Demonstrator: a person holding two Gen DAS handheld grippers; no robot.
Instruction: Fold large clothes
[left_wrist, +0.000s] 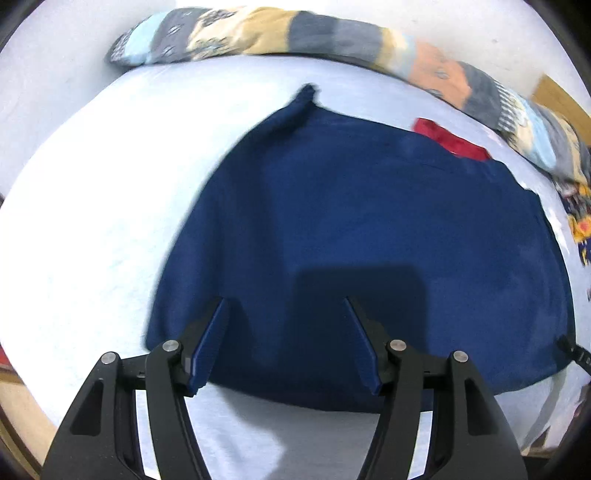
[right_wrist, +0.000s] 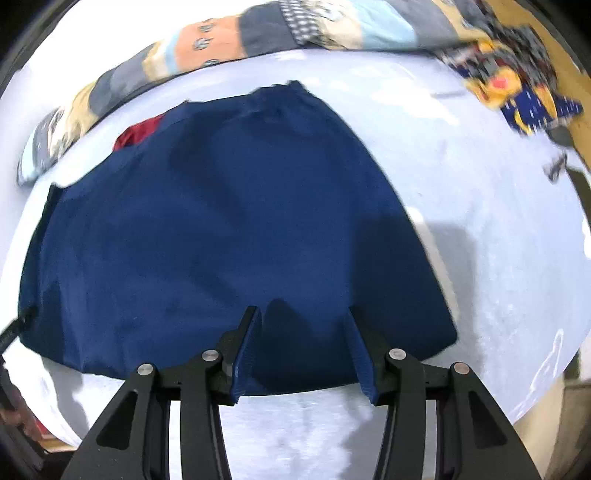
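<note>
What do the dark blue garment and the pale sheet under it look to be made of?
The dark blue garment looks like a soft matte knit, perhaps cotton jersey or fleece: no sheen, and it lies limp with soft edges. The pale sheet appears to be thin woven fabric, probably cotton: flat and dull, with faint creases. Blur hides the weave of both.

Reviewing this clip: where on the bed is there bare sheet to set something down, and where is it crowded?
Bare white sheet lies left of the navy garment, and again on its right, plus a strip along its near edge. Crowded: the far side, where the patterned quilt and a red cloth sit.
</note>
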